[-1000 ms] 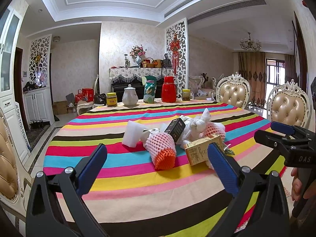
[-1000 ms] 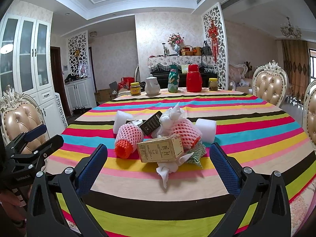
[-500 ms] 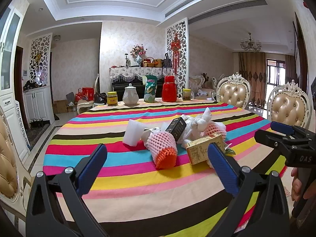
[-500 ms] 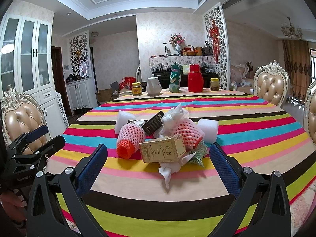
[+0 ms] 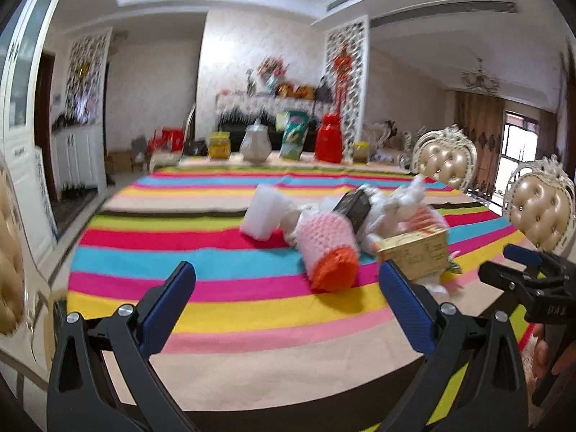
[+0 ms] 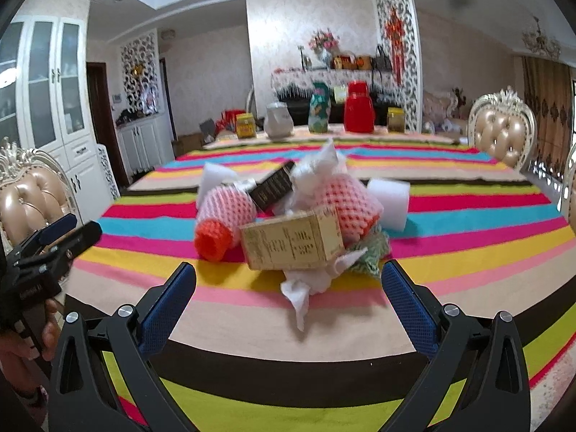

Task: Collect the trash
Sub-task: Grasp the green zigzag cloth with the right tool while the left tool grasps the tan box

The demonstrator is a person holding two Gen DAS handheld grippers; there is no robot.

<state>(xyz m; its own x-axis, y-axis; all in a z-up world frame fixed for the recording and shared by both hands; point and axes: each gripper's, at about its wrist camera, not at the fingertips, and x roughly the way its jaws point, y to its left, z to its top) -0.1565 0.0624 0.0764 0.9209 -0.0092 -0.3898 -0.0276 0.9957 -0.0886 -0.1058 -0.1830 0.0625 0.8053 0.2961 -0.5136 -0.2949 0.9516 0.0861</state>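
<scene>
A pile of trash lies mid-table on the striped cloth: a tan cardboard box [image 6: 291, 241], two pink foam fruit nets [image 6: 225, 216], a small black box [image 6: 273, 185], crumpled white tissue [image 6: 306, 288] and white foam blocks [image 6: 388, 198]. My right gripper [image 6: 288, 284] is open and empty, just short of the tan box. My left gripper [image 5: 284, 288] is open and empty, to the left of the pile; the pink net with orange end [image 5: 329, 252] and the tan box [image 5: 417, 252] lie ahead of it. Each gripper shows at the other view's edge.
At the table's far edge stand a yellow jar [image 6: 245, 126], a white teapot [image 6: 279, 122], a green bag [image 6: 318, 111], a red thermos [image 6: 358, 111] and another jar [image 6: 396, 118]. Padded chairs stand at the right [image 6: 502, 133] and left [image 6: 28, 194].
Both grippers have moved forward toward the pile, which now looks larger and closer. Their jaws stayed open. The trash has not moved.
</scene>
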